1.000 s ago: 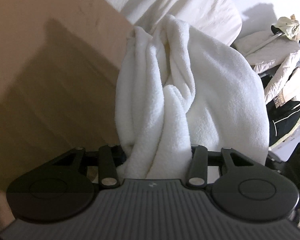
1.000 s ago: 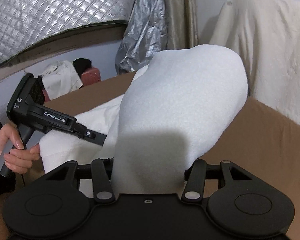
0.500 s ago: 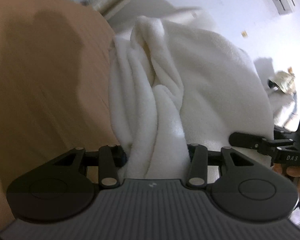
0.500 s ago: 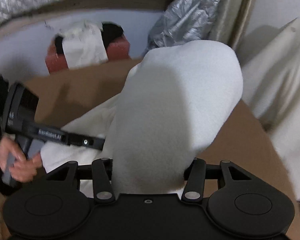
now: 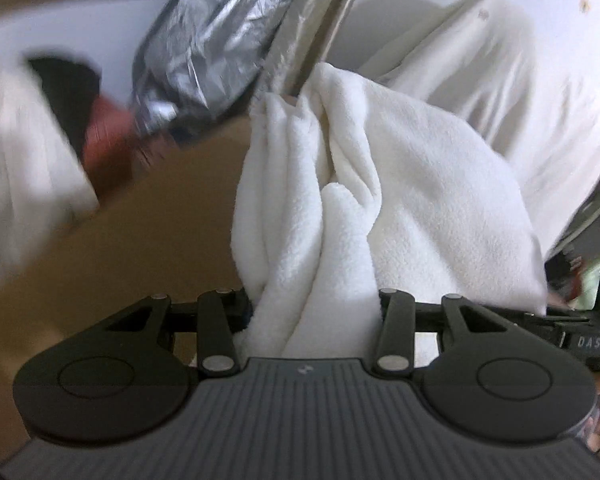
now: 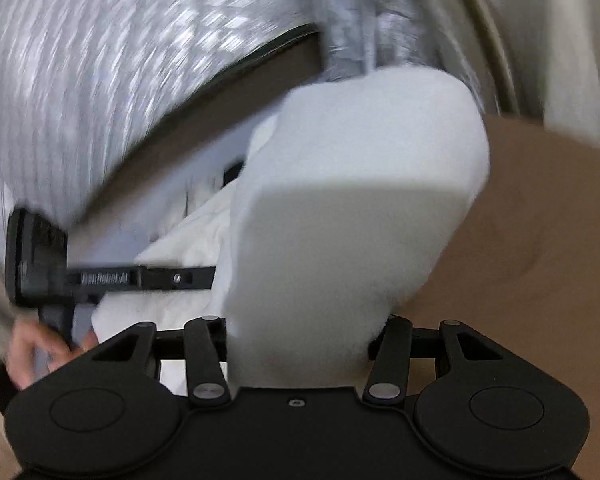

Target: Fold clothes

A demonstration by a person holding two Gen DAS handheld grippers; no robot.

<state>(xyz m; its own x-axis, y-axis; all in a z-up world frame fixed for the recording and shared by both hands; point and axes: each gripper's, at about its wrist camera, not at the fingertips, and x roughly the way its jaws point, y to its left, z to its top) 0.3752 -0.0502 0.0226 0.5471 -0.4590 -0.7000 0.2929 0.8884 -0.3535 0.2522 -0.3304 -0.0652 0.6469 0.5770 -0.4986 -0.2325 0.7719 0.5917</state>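
A white fleece garment (image 5: 400, 200) hangs bunched in folds out of my left gripper (image 5: 312, 304), which is shut on it; the cloth hides the fingertips. In the right wrist view another part of the same garment (image 6: 348, 208) drapes in a smooth hump over my right gripper (image 6: 300, 328), also shut on it with its tips covered. The left gripper (image 6: 100, 278), held by a hand (image 6: 28, 344), reaches into the cloth from the left. The right gripper's body (image 5: 588, 340) shows at the left wrist view's right edge.
A brown table (image 5: 132, 248) lies under the garment, also seen as the table (image 6: 540, 240) on the right. Behind are crumpled silver foil (image 5: 204, 40), a quilted silver cover (image 6: 80, 80), a cream draped cloth (image 5: 520, 80) and a blurred red and black object (image 5: 104, 132).
Both grippers swung with the garment still clamped. The left view tilted up from the table to the foil and wall. The right view swept sideways, and the left gripper now sits level in it.
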